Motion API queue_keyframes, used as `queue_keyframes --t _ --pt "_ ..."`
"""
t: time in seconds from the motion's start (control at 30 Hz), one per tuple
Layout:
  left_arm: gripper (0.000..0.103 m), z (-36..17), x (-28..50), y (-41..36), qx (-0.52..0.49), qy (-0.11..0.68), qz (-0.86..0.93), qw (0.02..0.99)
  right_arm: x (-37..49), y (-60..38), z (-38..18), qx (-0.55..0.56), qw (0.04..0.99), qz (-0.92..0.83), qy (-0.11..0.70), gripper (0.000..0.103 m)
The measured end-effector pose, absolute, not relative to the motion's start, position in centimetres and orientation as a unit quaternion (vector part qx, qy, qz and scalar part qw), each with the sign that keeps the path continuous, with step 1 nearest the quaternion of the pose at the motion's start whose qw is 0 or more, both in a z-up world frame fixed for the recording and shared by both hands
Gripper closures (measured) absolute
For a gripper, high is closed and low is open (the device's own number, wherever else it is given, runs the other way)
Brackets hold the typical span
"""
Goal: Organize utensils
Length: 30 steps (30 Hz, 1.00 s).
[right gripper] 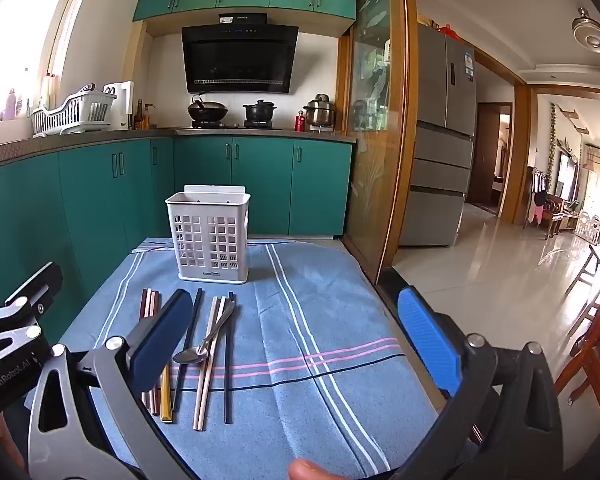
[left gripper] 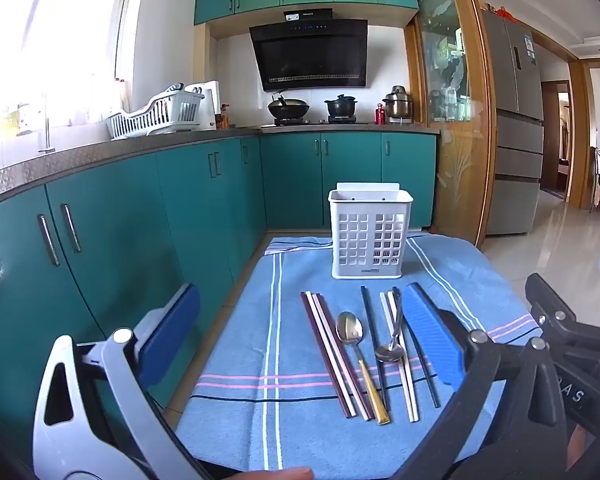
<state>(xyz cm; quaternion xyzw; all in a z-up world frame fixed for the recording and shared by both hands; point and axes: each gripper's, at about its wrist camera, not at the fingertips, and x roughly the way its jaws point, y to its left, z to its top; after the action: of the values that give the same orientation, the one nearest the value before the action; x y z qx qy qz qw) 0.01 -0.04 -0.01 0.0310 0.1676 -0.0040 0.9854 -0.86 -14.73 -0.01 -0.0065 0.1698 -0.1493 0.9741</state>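
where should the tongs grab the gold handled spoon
Grip the gold handled spoon on its slim gold handle, just below the bowl, coming down from above with the fingers closing across its width. It lies flat on the blue cloth, bowl toward the white caddy, with chopsticks tight on its left, so a side approach is likely blocked. Both tongs are open and empty.

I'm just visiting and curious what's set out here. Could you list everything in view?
Utensil holder: one, white, upright at the far end of the cloth.
Chopsticks: several, dark red, pale and black, lying side by side in front of the holder.
Spoons: two, one gold-handled, one all silver, among the chopsticks.
Cloth: one, blue with stripes, under everything.
Cabinets: teal, to the left and behind.
Left gripper: open, empty.
Right gripper: open, empty.
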Motion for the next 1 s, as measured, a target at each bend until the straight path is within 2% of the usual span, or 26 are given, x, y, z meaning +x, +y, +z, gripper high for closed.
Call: queue_keyframes --t 1.0 --pt "0.003 -0.4 0.3 0.6 0.03 0.167 0.0 0.985 -1.3 -13.6 0.0 -0.012 0.974 -0.154 0.166 0.003"
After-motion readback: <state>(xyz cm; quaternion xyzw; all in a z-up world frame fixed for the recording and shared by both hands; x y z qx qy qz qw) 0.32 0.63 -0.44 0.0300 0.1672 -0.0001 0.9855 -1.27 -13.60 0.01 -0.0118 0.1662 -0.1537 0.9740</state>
